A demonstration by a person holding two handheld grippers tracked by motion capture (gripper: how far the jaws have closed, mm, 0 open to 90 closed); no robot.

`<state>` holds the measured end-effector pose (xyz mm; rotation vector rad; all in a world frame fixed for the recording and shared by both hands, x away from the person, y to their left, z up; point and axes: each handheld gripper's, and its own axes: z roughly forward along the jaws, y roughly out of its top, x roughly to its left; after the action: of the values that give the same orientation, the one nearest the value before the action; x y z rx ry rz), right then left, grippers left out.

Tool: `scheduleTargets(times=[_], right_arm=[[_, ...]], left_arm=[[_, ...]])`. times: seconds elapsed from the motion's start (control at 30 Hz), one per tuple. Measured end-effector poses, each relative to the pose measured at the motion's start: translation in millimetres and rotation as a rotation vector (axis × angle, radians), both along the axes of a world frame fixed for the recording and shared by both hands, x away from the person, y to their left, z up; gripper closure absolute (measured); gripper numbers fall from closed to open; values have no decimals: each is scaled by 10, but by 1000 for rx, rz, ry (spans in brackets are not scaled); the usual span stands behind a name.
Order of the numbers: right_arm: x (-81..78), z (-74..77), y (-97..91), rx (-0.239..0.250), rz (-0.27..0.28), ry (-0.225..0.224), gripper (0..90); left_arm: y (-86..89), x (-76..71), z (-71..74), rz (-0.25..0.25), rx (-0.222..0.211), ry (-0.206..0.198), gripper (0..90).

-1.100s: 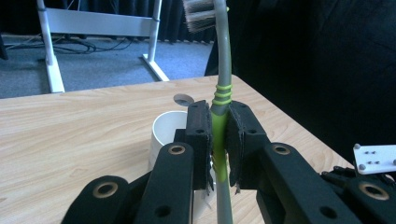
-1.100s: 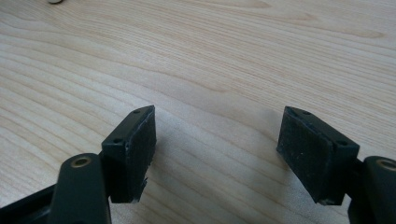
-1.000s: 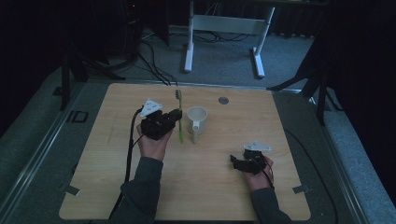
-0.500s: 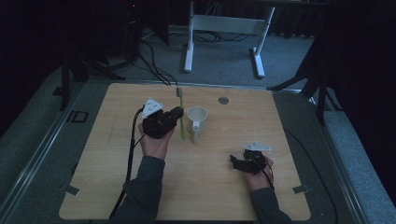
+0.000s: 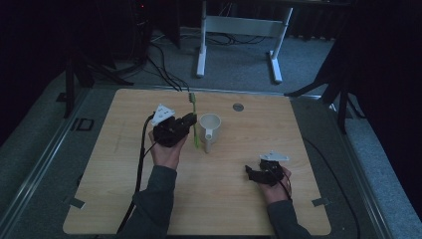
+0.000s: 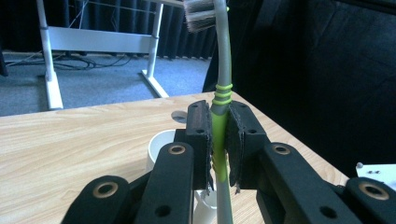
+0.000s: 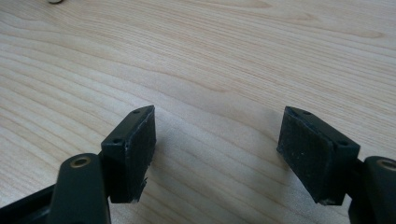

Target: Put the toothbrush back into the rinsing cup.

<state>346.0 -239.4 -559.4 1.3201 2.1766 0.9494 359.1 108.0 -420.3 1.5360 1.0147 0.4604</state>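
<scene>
Clamped between the pads of the left claw is a green and grey toothbrush, gripped at its green handle with the bristle head raised at the far end. In the high view the left claw is held over the wooden bench, and the toothbrush is seen just beside a white cup, on the cup's left. A small round disc is set near the bench's far edge. The right claw is kept spread wide and empty, low over bare wood; it is placed near the bench's front right, well apart from the cup.
</scene>
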Motion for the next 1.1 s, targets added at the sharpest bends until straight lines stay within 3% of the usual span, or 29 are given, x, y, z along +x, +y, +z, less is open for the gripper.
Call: scheduleTargets(times=[0.63, 1.1], right_arm=[[0, 0, 1, 0, 2, 0, 275], [0, 0, 2, 0, 3, 0, 275]], left_arm=[[-77, 48, 30, 20, -3, -52, 801], [-161, 106, 20, 39, 0, -65, 801]])
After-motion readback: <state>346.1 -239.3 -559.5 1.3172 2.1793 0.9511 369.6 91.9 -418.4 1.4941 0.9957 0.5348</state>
